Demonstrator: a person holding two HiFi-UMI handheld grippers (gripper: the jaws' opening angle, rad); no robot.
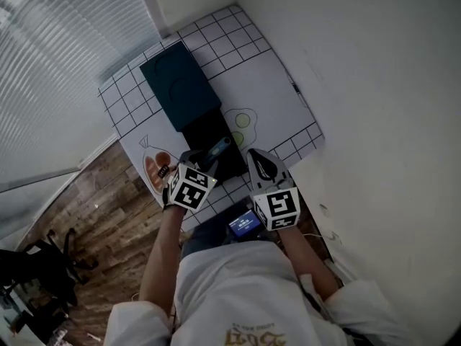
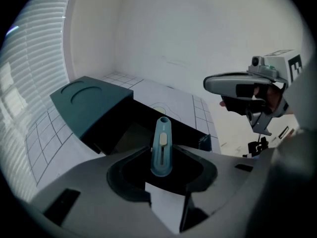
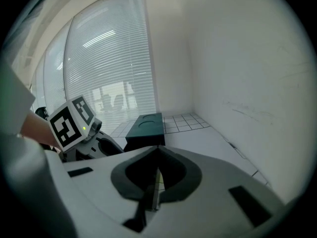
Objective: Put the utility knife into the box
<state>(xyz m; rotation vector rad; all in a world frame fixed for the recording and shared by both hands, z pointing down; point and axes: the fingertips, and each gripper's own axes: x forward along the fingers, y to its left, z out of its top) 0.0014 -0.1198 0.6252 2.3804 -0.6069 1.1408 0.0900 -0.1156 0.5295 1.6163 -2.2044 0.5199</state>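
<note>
While both claws hang over the near side of the worktop [image 1: 288, 85], the biggest things around it are a plain white wall [image 1: 374, 85] on the right and pale window blinds [image 1: 65, 56] on the left, with a brown wooden floor [image 1: 94, 200] below the blinds. A white mat [image 1: 266, 92] with a black grid border and simple line drawings covers the worktop. The person in a white garment [image 1: 245, 294] stands at the near edge, with both forearms reaching forward.

On the far left part of the mat lies the dark teal rectangular box [image 1: 180, 85], with curved lines pressed into its top. A black open part [image 1: 209, 139] stands out from its near end, toward the person.

The left claw [image 1: 205, 158] is a grey tool with a black-and-white marker cube [image 1: 191, 186] on its back. Its jaws pinch the light blue plastic utility knife [image 2: 162, 148] at the lower end. The knife sticks out forward beyond the jaw tips, and its cream slider button faces up. In the head view the knife is in the air above the near end of the black open part, and in the left gripper view it points toward that part.

The right claw [image 3: 158, 152] is just beside the left one, to the right of the box. Its jaws are pressed together with nothing between them.
</note>
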